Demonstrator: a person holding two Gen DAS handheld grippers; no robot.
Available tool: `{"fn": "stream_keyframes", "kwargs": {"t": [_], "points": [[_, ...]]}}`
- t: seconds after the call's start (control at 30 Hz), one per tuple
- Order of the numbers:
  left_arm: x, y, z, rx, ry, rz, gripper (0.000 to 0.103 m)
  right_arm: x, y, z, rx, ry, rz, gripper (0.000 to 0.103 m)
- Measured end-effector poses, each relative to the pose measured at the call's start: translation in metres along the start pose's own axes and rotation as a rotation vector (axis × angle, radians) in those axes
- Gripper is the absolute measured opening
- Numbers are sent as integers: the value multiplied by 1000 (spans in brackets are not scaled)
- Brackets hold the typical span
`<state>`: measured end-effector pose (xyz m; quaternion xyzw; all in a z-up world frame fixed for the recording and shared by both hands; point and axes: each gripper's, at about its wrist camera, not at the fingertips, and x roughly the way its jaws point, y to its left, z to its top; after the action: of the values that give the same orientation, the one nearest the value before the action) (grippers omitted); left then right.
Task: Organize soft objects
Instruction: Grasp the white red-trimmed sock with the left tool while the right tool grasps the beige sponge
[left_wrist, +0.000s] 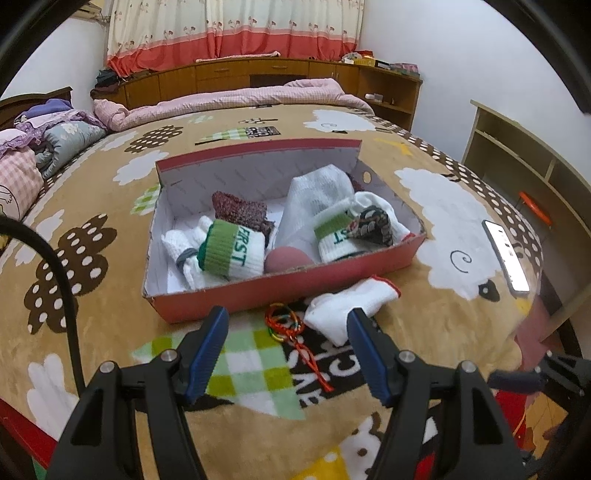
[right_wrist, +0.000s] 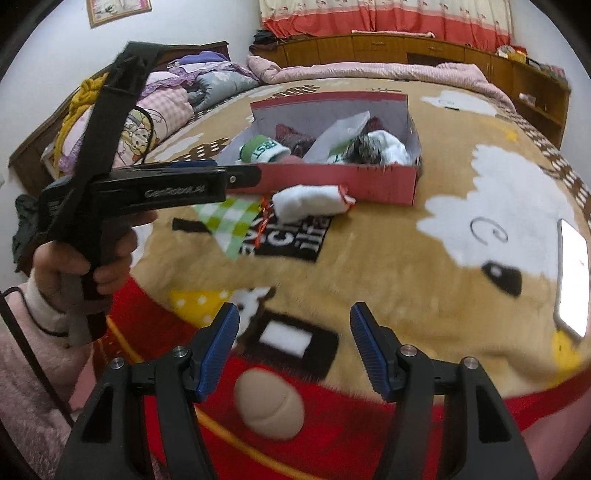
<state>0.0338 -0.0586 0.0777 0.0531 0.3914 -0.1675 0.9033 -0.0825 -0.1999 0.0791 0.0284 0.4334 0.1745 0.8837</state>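
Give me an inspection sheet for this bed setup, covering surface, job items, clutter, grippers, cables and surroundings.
Surface: cartoon blanket covering the bed.
Job's things: red box open, holding rolled socks, a pink ball and a patterned item; white sock lies outside, beside the box's front wall.
Clutter: coloured cord bracelets next to that sock; lit phone on the blanket.
Grippers: left gripper open, empty, pointed at the sock and bracelets; right gripper open, empty, farther back.
Cables: black cable at the left edge.
Surroundings: folded bedding, wooden cabinets, curtain.
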Motion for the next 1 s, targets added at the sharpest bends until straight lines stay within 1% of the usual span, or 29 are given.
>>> {"fn": "stream_keyframes", "kwargs": {"t": [0.17, 0.27, 0.37, 0.43, 0.47, 0.5, 0.6, 0.67, 0.77, 0.87, 1.0], "points": [[-1, -1, -4, -1, 2, -1, 70, -5, 7, -16, -3, 25, 9, 64], [-2, -2, -7, 1, 1, -1, 70, 0, 13, -27, -22, 63, 14, 64], [-1, -4, -10, 3, 8, -5, 70, 9, 18, -35, -54, 94, -4, 63], [2, -6, -12, 10, 15, -7, 70, 17, 22, -41, -85, 114, -28, 50], [3, -8, -12, 14, 17, -9, 70, 21, 23, -43, -92, 124, -28, 38], [4, -10, -13, 20, 20, -11, 70, 22, 23, -43, -88, 125, -15, 37], [10, -17, -13, 49, 28, -17, 70, 17, 24, -38, -108, 93, -21, 34], [15, -24, -12, 74, 31, -21, 70, 12, 20, -33, -105, 74, -18, 34], [24, -33, -9, 102, 36, -22, 70, 5, 10, -23, -96, 40, -47, 34], [33, -41, -6, 125, 44, -25, 70, 1, 2, -16, -83, 21, -57, 34], [46, -47, -3, 144, 51, -12, 69, 0, -7, -9, -66, 2, -64, 34]]}}
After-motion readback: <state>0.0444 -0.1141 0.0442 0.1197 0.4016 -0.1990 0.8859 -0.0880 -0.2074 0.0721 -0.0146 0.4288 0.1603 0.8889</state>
